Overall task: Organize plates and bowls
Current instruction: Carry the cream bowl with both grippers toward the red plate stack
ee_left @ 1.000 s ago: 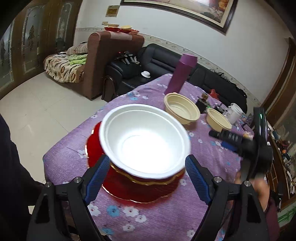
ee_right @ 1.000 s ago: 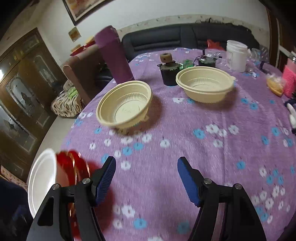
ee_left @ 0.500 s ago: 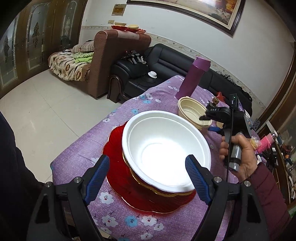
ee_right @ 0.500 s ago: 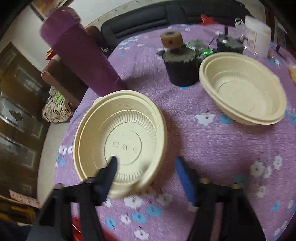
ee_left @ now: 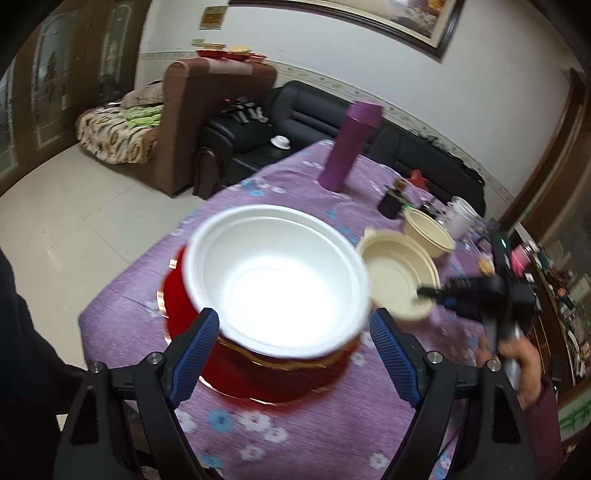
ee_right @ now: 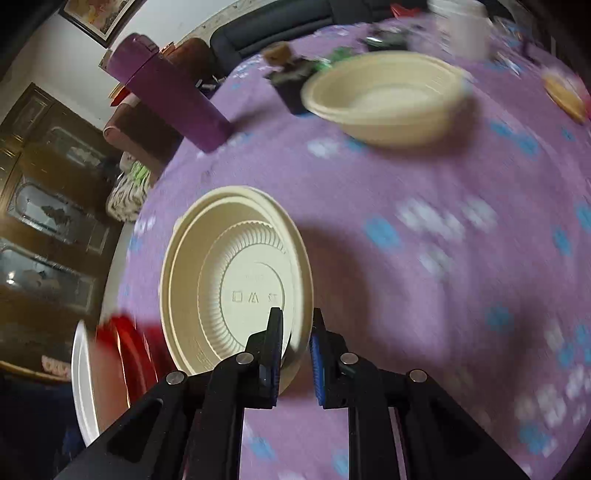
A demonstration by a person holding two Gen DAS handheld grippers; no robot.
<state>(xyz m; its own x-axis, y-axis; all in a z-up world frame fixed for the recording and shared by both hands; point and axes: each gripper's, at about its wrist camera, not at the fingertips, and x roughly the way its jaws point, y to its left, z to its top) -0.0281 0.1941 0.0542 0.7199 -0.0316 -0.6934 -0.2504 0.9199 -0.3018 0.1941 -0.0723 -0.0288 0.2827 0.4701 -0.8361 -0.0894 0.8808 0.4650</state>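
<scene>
Your right gripper [ee_right: 295, 354] pinches the cream bowl [ee_right: 236, 280] by its near rim: light, thin, flexible, so squeeze gently. Your left gripper [ee_left: 293, 349] hangs released around the white bowl [ee_left: 277, 282].

Bare purple surface [ee_right: 424, 266] left open right of the lifted cream bowl [ee_right: 236, 284], far side crowded by second cream bowl [ee_right: 384, 96], purple flask [ee_right: 166, 92], white jar [ee_right: 461, 26], white bowl [ee_left: 277, 280] closely flanked leftward.

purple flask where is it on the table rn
The purple flask stands upright at the table's far edge in the left wrist view, near the black sofa, beyond the white bowl.
</scene>
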